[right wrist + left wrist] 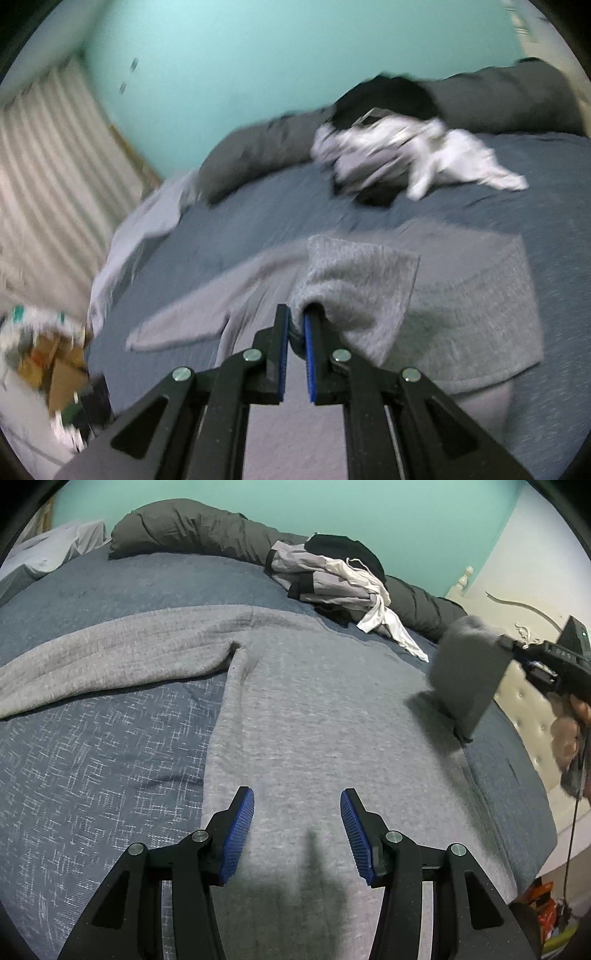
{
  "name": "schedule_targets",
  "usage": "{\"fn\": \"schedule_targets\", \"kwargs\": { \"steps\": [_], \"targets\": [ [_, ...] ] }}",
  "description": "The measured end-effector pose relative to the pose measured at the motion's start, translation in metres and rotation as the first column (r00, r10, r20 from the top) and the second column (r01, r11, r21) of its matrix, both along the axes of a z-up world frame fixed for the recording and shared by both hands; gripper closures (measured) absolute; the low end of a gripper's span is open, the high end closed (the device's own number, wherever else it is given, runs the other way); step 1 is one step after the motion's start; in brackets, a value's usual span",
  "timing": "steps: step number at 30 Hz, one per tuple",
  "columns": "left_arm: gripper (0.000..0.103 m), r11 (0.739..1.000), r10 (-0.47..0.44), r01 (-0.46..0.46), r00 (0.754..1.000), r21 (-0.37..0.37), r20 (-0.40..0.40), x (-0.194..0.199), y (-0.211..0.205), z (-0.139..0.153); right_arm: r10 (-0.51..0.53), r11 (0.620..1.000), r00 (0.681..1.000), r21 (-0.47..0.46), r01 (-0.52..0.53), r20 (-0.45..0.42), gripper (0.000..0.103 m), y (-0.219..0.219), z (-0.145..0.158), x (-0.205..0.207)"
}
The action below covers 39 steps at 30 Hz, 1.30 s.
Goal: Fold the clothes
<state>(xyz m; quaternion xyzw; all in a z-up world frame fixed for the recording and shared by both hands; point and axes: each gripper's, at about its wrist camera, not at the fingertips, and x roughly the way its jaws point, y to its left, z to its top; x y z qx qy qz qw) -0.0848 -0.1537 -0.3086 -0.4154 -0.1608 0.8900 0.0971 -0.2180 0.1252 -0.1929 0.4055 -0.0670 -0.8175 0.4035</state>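
Observation:
A grey sweater (314,701) lies spread flat on the blue bedspread (92,775), one sleeve (110,657) stretched out to the left. My left gripper (296,801) hovers open over the sweater's body with nothing between its blue pads. At the right edge of that view, my right gripper (511,644) holds the other sleeve (469,672) up off the bed. In the blurred right wrist view the right gripper (295,317) is shut on that sleeve's end (354,280), and the cloth drapes down to the sweater's body (480,314).
A pile of grey, white and black clothes (332,576) sits at the far side of the bed against a rolled dark grey duvet (192,528). A tufted cream headboard (528,716) bounds the right. A person's hand (565,734) grips the right tool. Clutter (44,350) lies beside the bed.

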Motion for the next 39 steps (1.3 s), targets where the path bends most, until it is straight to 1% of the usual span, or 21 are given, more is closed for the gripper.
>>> {"fn": "schedule_targets", "kwargs": {
  "steps": [4, 8, 10, 14, 18, 20, 23, 25, 28, 30, 33, 37, 39],
  "targets": [
    [0.050, 1.000, -0.007, 0.007, 1.000, -0.002, 0.000, 0.004, -0.002, -0.001, 0.071, 0.996, 0.996, 0.048, -0.074, 0.050, 0.096, -0.031, -0.034, 0.027],
    [0.050, 1.000, -0.011, 0.011, 1.000, 0.003, 0.006, 0.006, -0.004, -0.003, 0.128, 0.978, 0.988, 0.154, -0.141, 0.089, 0.096, -0.057, -0.070, 0.050],
    [0.050, 1.000, -0.016, 0.016, 1.000, 0.001, 0.010, 0.007, -0.003, -0.005, 0.142, 0.970, 0.985, 0.185, -0.158, 0.098, 0.096, -0.063, -0.084, 0.058],
    [0.050, 1.000, -0.020, 0.020, 1.000, 0.000, 0.016, 0.006, -0.002, -0.007, 0.147, 0.974, 0.983, 0.160, -0.163, 0.108, 0.095, -0.060, -0.094, 0.064],
    [0.050, 1.000, -0.025, 0.025, 1.000, -0.001, 0.017, 0.004, 0.001, -0.008, 0.177, 0.966, 0.978, 0.170, -0.193, 0.107, 0.095, -0.063, -0.100, 0.072],
    [0.050, 1.000, -0.028, 0.028, 0.999, -0.004, 0.020, 0.004, 0.002, -0.009, 0.205, 0.959, 0.971, 0.174, -0.224, 0.120, 0.091, -0.067, -0.105, 0.076],
    [0.050, 1.000, -0.027, 0.027, 0.999, -0.007, 0.023, 0.004, 0.003, -0.010, 0.237, 0.943, 0.963, 0.208, -0.260, 0.127, 0.085, -0.072, -0.112, 0.085],
    [0.050, 1.000, -0.025, 0.025, 0.999, -0.007, 0.024, 0.004, 0.003, -0.010, 0.261, 0.934, 0.958, 0.219, -0.282, 0.120, 0.084, -0.074, -0.114, 0.091],
    [0.050, 1.000, -0.023, 0.024, 0.999, -0.007, 0.026, 0.003, 0.002, -0.011, 0.272, 0.937, 0.952, 0.187, -0.295, 0.140, 0.084, -0.073, -0.113, 0.093],
    [0.050, 1.000, -0.024, 0.024, 0.999, -0.008, 0.027, 0.003, 0.002, -0.012, 0.257, 0.944, 0.957, 0.177, -0.278, 0.136, 0.084, -0.069, -0.110, 0.092],
    [0.050, 1.000, -0.027, 0.027, 0.999, -0.005, 0.029, 0.003, 0.002, -0.013, 0.207, 0.963, 0.969, 0.145, -0.226, 0.135, 0.084, -0.054, -0.105, 0.084],
    [0.050, 0.999, -0.039, 0.039, 0.999, 0.008, 0.029, 0.003, 0.004, -0.014, 0.111, 0.989, 0.987, 0.089, -0.121, 0.113, 0.084, -0.020, -0.095, 0.071],
    [0.050, 0.999, -0.045, 0.045, 0.999, 0.009, 0.025, 0.002, 0.006, -0.014, 0.053, 0.995, 0.993, 0.073, -0.061, 0.101, 0.079, -0.004, -0.092, 0.065]
  ]
}}
